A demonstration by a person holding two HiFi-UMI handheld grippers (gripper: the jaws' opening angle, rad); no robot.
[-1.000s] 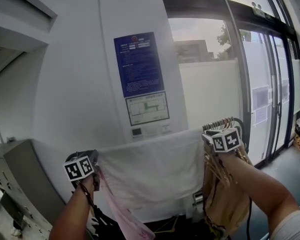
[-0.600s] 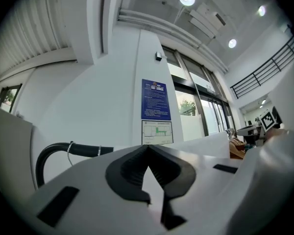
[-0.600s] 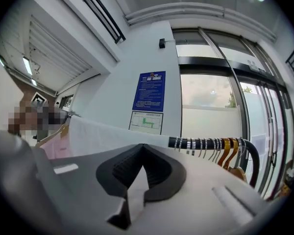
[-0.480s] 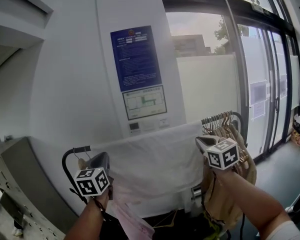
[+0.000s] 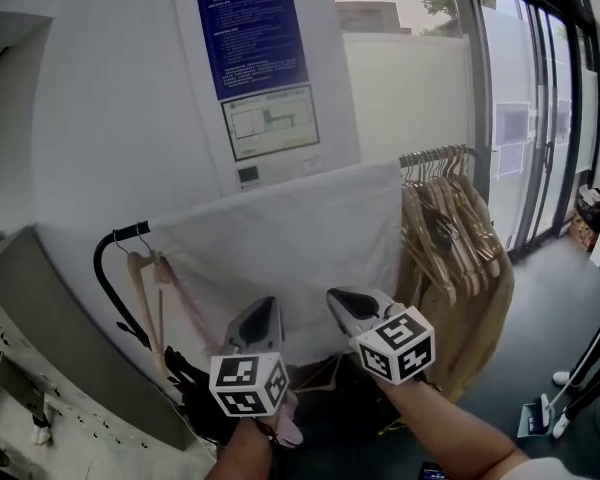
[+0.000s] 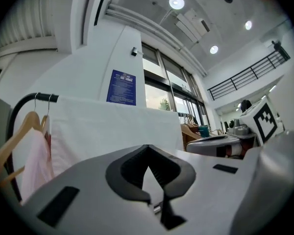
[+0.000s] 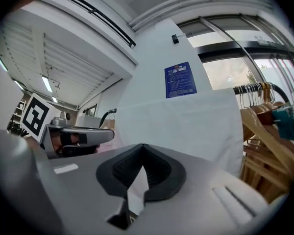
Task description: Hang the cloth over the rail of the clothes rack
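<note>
Head view: shows the white cloth draped over the black rail of the clothes rack, spread between a pink garment at left and wooden hangers at right. Puts the left gripper and right gripper nearer and lower than half a second ago, drawn close together and off the cloth they flanked earlier.

Left gripper view: shows the jaws closed tip to tip on nothing, with the cloth hanging beyond on the rail and the right gripper just beside at right.

Right gripper view: likewise shows jaws pressed together, empty, facing the cloth; catches the left gripper at left.
</note>
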